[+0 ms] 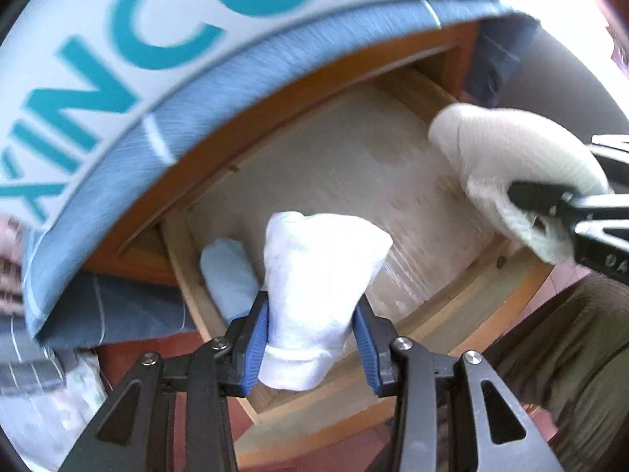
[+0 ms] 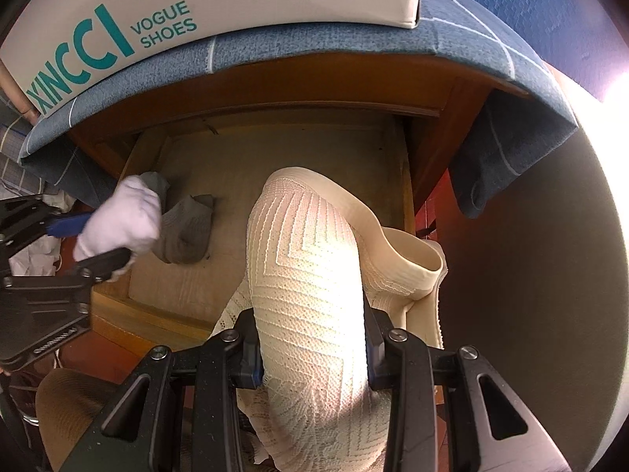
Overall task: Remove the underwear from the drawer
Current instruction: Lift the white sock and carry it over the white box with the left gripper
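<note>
The wooden drawer (image 1: 424, 316) stands pulled open; it also shows in the right wrist view (image 2: 153, 316). My left gripper (image 1: 311, 336) is shut on a rolled white underwear (image 1: 314, 271) and holds it above the drawer; the same roll (image 2: 122, 216) and gripper (image 2: 90, 242) show at left in the right wrist view. My right gripper (image 2: 312, 348) is shut on a cream textured underwear (image 2: 310, 275) above the drawer's right side; the left wrist view shows it (image 1: 511, 173) with the gripper (image 1: 538, 204). A small folded piece, light blue in the left wrist view (image 1: 228, 275) and grey in the right (image 2: 184, 228), lies in the drawer.
A white shoe box (image 2: 118, 11) lettered XINCCI sits on a blue cloth (image 2: 314, 49) over the cabinet top above the drawer. The cloth hangs down at the right corner (image 2: 507, 149). A reddish floor (image 1: 157, 348) lies below. Checked fabric (image 1: 23, 369) lies at left.
</note>
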